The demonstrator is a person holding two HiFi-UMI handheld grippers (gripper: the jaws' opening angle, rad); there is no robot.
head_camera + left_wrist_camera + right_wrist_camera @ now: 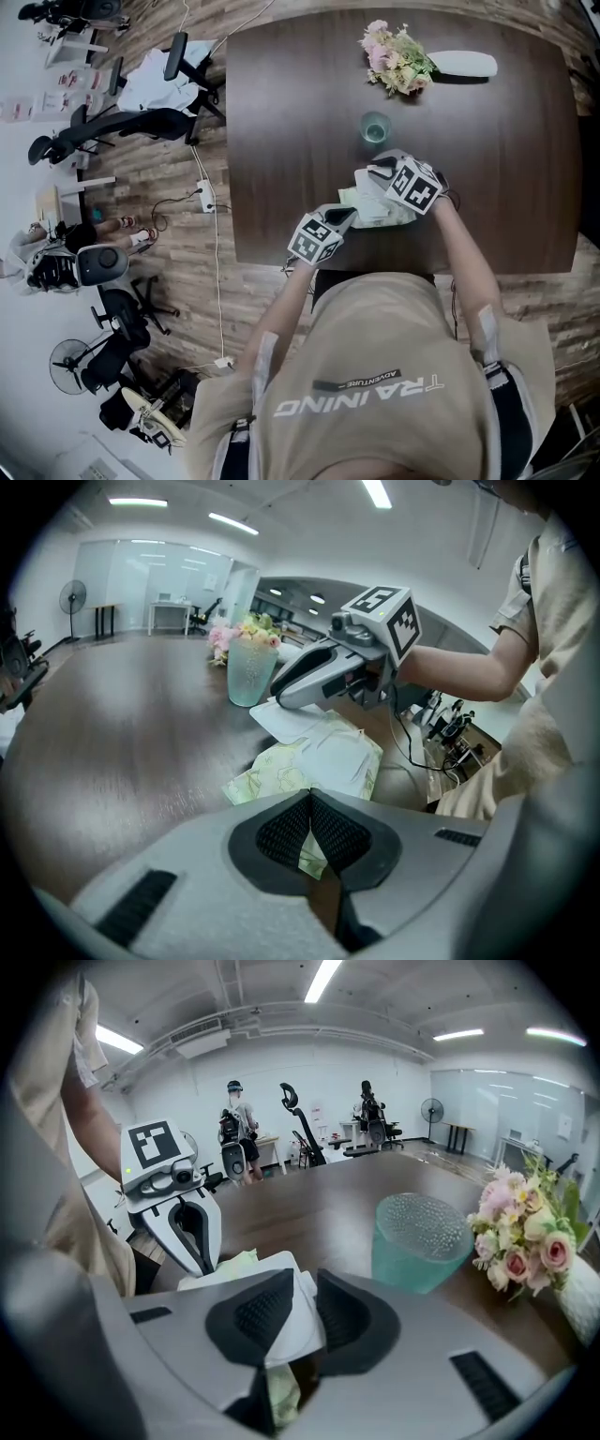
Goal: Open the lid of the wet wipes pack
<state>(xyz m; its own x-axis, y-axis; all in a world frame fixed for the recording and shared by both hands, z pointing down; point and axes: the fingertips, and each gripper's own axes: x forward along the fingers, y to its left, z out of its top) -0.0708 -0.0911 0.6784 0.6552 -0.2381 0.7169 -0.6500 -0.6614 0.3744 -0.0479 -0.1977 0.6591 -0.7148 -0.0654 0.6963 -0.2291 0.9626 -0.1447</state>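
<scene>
The pale green wet wipes pack (377, 210) lies near the front edge of the dark table (506, 169). My left gripper (348, 217) is shut on the pack's near edge; in the left gripper view a green corner (317, 855) is pinched between its pads (309, 801). My right gripper (367, 178) comes in from the right and is shut on the white lid (281, 1266), which runs between its jaws (302, 1284). In the left gripper view the lid (287, 722) stands raised off the pack (319, 757) under the right gripper's tip (277, 697).
A teal textured glass (375, 127) stands just behind the pack, close to the right gripper (422, 1239). A bunch of pink flowers (398, 58) lies at the table's far side. Office chairs (141, 122) and cables are on the floor to the left.
</scene>
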